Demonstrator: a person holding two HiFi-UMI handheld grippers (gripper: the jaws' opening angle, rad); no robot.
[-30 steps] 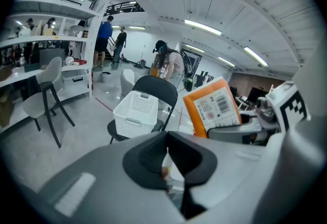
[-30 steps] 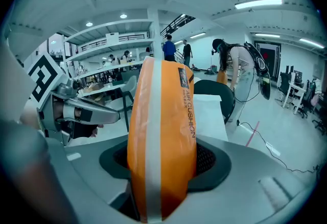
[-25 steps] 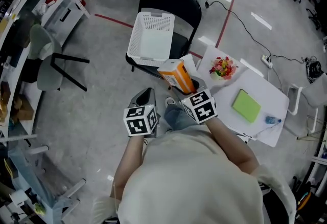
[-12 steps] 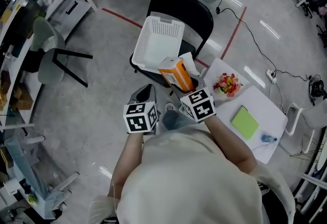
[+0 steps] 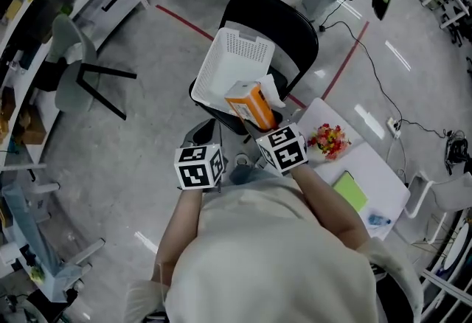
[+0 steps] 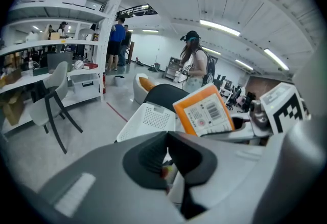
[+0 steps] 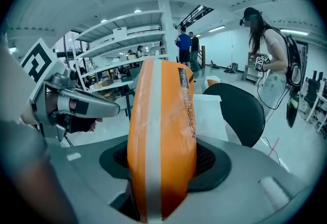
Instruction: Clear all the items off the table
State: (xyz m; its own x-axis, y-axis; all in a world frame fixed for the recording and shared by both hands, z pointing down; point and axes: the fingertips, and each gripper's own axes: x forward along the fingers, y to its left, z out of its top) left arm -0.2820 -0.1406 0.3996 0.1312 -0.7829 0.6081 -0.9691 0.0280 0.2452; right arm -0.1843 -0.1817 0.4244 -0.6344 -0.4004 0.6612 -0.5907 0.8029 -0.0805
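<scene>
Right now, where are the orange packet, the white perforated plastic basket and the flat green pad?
orange packet [image 5: 252, 105], head view, middle of its orange face.
white perforated plastic basket [image 5: 232, 69], head view, its bare inner floor.
flat green pad [image 5: 353, 190], head view, centre of its visible top.

Open lab hall with shelving racks [image 6: 56, 45]

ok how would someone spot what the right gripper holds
Find the black chair with the white basket on its seat. At the basket's near edge the right gripper holds a pack. Its orange wrap with a pale stripe sets it apart.
</scene>
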